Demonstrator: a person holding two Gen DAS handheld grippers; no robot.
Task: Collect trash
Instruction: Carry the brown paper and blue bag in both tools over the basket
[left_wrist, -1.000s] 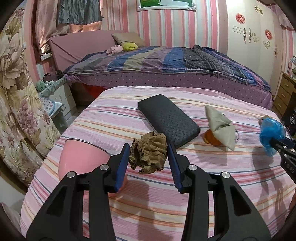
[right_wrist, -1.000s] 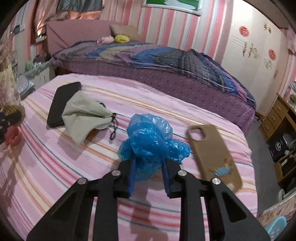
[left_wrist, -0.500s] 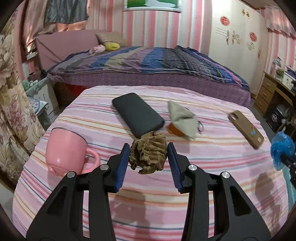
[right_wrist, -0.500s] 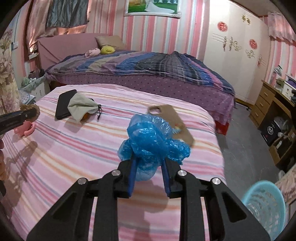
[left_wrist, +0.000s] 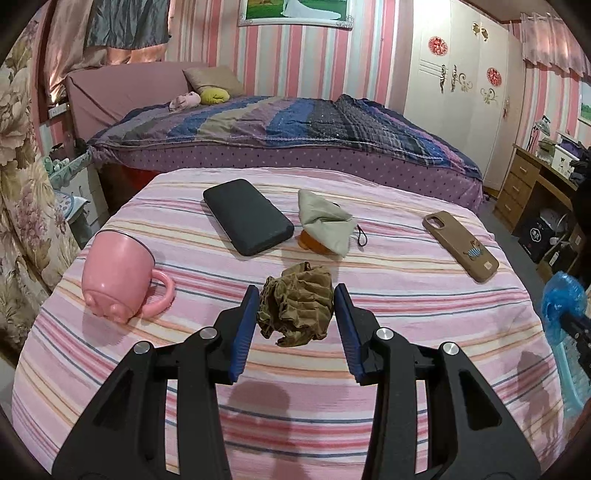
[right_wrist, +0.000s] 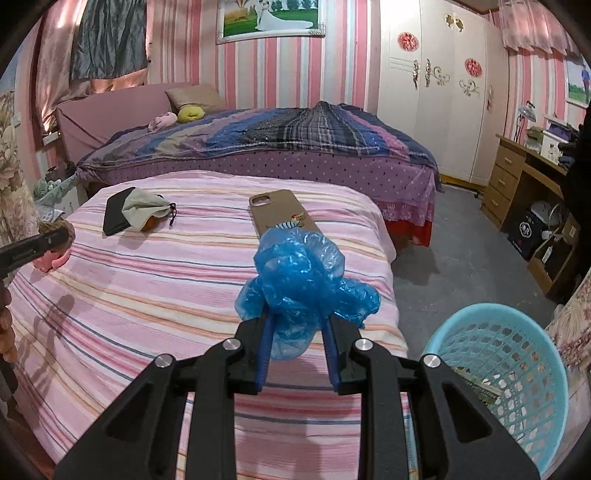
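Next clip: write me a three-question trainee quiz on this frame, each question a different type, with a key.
1. True or false: the left hand-held gripper is shut on a crumpled brown paper.
2. Multiple choice: what does the right hand-held gripper hold? A) a phone case B) a blue plastic bag C) a pink mug
3. Short answer: in the right wrist view, where does the basket stand relative to the striped bed?

Key
1. True.
2. B. The phone case and the mug lie on the bed.
3. On the floor beside the bed, lower right of the picture.
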